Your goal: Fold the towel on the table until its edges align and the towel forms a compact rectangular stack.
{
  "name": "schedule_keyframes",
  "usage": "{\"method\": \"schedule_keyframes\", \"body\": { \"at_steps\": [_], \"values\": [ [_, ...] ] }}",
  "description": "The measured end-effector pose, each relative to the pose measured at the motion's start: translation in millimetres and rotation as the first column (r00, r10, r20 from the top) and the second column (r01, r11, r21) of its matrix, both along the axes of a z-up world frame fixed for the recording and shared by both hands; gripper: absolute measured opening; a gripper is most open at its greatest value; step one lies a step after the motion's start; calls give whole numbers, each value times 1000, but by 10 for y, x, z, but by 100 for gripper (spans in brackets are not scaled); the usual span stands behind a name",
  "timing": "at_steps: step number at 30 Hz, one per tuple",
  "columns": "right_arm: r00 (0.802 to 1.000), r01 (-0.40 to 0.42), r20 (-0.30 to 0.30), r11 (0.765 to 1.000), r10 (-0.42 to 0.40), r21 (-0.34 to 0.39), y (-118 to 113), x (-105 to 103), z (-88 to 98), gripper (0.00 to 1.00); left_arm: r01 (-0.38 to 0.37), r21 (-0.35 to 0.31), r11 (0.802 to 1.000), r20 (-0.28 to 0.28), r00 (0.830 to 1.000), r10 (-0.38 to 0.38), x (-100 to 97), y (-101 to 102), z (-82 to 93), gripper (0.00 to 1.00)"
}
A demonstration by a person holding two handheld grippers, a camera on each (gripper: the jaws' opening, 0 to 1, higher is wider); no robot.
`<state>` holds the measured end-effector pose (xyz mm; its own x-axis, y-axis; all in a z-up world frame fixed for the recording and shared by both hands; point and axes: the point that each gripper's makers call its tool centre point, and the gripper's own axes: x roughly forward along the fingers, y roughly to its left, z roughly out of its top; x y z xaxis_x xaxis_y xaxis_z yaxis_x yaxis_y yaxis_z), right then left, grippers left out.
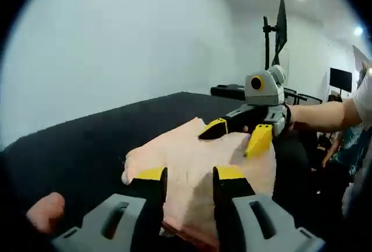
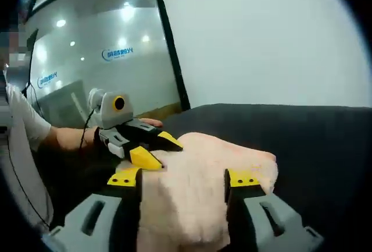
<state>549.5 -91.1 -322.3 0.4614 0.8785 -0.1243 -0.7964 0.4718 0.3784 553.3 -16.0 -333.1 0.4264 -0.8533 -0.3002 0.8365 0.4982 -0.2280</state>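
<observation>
We see the pink towel (image 1: 197, 164) lying bunched on the black table (image 1: 87, 141), partly folded, edges uneven. The left hand-held gripper (image 1: 190, 176) has its jaws apart, with towel cloth between them. The right hand-held gripper (image 2: 183, 177) also stands spread over the towel (image 2: 203, 188). We cannot tell whether either one pinches cloth. A white wall (image 1: 116, 36) stands behind the table.

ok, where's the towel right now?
The pink towel lies bunched on the black table, between both grippers. In the left gripper view the left gripper straddles its near edge; the right gripper is at its far right edge.
</observation>
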Motion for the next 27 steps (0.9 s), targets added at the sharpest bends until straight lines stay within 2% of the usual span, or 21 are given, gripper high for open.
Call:
{"method": "schedule_keyframes", "body": {
  "at_steps": [2, 3, 4, 5, 6, 7, 8, 9, 10, 12, 13, 14, 15, 16, 17, 21, 22, 23, 25, 26, 27],
  "values": [
    [994, 8, -109, 1000, -5, 30, -239, -46, 205, 66, -11, -110, 994, -168, 986, -8, -70, 157, 182, 30],
    [982, 33, -190, 997, -19, 69, -374, -51, 279, 65, -58, -136, 989, -278, 960, 18, -58, 304, 177, 29],
    [955, 50, -296, 995, -24, 83, -451, -74, 247, 62, -120, -139, 983, -395, 917, 56, -37, 471, 124, 29],
    [914, 66, -405, 994, -25, 86, -547, -117, 172, 63, -185, -120, 975, -506, 857, 100, -23, 636, 38, 28],
    [900, 79, -435, 994, -38, 78, -564, -146, 124, 64, -239, -82, 967, -602, 786, 143, -29, 783, -67, 27],
    [839, 151, -534, 987, -104, 45, -704, -133, -41, 62, -275, -33, 961, -675, 715, 181, -65, 893, -179, 25],
    [792, 189, -602, 979, -105, 79, -761, -132, -81, 61, -287, 6, 958, -721, 662, 203, -130, 953, -283, 25],
    [756, 216, -652, 963, -59, 164, -772, -128, -72, 66, -296, 5, 955, -740, 641, 202, -175, 976, -359, 27],
    [712, 241, -698, 959, -71, 148, -800, -126, -170, 80, -332, 13, 943, -743, 628, 231, -144, 1000, -411, 38],
    [667, 264, -744, 946, -38, 188, -764, -159, -261, 91, -330, -8, 944, -748, 628, 214, -125, 918, -473, 60],
    [645, 276, -764, 942, -36, 189, -755, -153, -301, 92, -311, 6, 950, -766, 610, 205, -152, 888, -523, 67],
    [636, 274, -770, 948, -54, 160, -732, -149, -393, 92, -291, -36, 956, -808, 571, 143, -202, 779, -501, 66],
    [634, 259, -772, 955, -55, 145, -695, -164, -443, 91, -309, -9, 951, -823, 542, 168, -195, 756, -559, 67],
    [636, 245, -769, 961, -60, 128, -658, -174, -483, 83, -296, -7, 955, -801, 573, 172, -155, 698, -573, 61],
    [611, 240, -788, 966, -75, 94, -641, -181, -550, 79, -285, 41, 958, -810, 552, 199, -152, 709, -640, 58],
    [603, 212, -798, 966, -10, 147, -496, -148, -453, 83, -288, 37, 957, -817, 543, 196, -30, 615, -633, 51],
    [601, 206, -799, 964, 13, 171, -454, -143, -415, 89, -254, -6, 967, -815, 562, 143, -33, 510, -598, 55],
    [601, 205, -799, 966, 5, 160, -384, -202, -414, 90, -262, -9, 965, -823, 551, 142, -27, 482, -598, 55],
    [615, 166, -789, 975, 16, 149, -321, -205, -433, 89, -244, -12, 970, -816, 563, 131, -29, 423, -612, 55],
    [609, 173, -793, 971, 24, 163, -299, -186, -444, 88, -254, -31, 967, -835, 538, 115, 85, 452, -596, 54],
    [600, 165, -799, 969, 50, 185, -261, -150, -454, 86, -251, -34, 967, -837, 535, 110, 143, 464, -601, 53]
  ]
}}
